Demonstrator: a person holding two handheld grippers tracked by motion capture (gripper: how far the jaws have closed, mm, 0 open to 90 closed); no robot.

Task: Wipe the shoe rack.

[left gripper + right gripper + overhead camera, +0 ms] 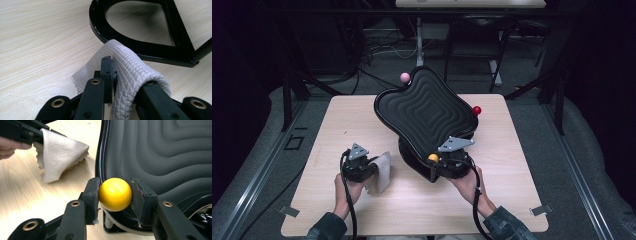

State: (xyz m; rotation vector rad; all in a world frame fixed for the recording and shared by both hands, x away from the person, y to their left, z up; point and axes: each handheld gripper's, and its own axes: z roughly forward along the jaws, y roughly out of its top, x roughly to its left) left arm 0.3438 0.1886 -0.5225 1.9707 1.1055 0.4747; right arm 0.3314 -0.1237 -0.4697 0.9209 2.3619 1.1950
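**Right gripper (115,193)**
- Jaws pinching the yellow ball (115,194), one pad on each side, ball centred between them.
- Directly behind the ball: rim of the black ribbed board (160,152), rising up and away from the jaws.
- Beyond the left jaw, well apart: grey cloth (60,152) hanging from the other gripper above the table (30,200).

**Left gripper (128,72)**
- Jaws pressed together on a fold of the cloth (130,65), draped over the right jaw.
- Just ahead of the tips: curved black base frame (150,52), apart from the cloth.

**Step in hand (judged): steadying the board by its yellow ball for wiping**
- Keep the pinch across the widest part of the ball; a round, glossy surface tends to squirt out of an off-centre grip.
- Hold firm without twisting; the thin stem under the ball looks like the weak point.
- Hold the board still before bringing the cloth across to the ribbed face.
- Keep the cloth clear of the base frame to avoid snagging.

**Orientation of the board**
- Four-lobed, close to square; no marked long axis.
- Lobe with the yellow ball nearest the right jaws; diagonal from there runs straight away towards the far lobe beside the pink ball (405,77).
- Red ball (476,110) off to the right of that diagonal.
- Ribbed face up, apparently tilted, near lobe lowest.
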